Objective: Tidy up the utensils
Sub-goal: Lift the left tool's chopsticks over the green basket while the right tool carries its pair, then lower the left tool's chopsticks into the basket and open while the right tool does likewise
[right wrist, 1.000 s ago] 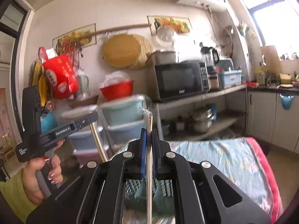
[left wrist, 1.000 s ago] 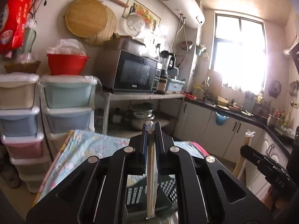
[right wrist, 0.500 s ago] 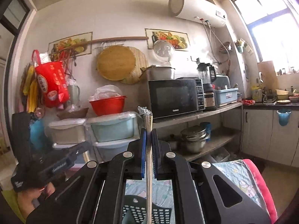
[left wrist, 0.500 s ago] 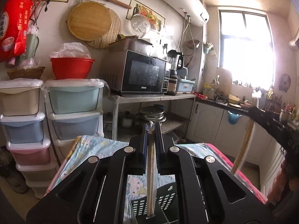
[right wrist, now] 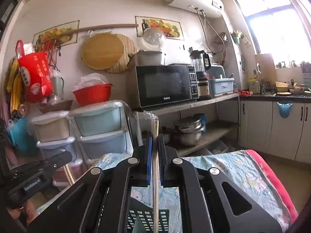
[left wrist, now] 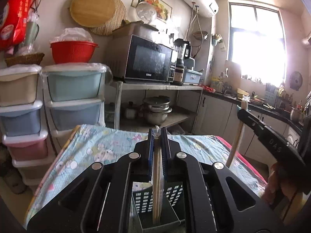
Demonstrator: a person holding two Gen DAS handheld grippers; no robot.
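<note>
left claw: your left claw (left wrist: 157,134) is clamped on a pair of wooden chopsticks in a clear wrapper (left wrist: 157,184), held upright between the blue pads.
left chopsticks: their lower ends reach down inside the dark slotted utensil holder (left wrist: 175,194); whether they touch its bottom you cannot tell.
right claw: your right claw (right wrist: 155,136) is pinched tight on a second wrapped pair of chopsticks (right wrist: 155,167), the crinkled wrapper end sticking up above the pads.
right chopsticks: they run down in front of the holder's slotted wall (right wrist: 143,219); from this view you cannot tell if the tips are inside.
holder: it stands on the counter, on a light blue patterned cloth (left wrist: 93,147) with a pink edge.
other claw in view: from the left camera your right claw shows at the right edge (left wrist: 272,143), its chopsticks slanting down towards the cloth.
background: microwave (right wrist: 165,85) on a metal shelf, stacked pastel drawers (left wrist: 73,97) beside it.
</note>
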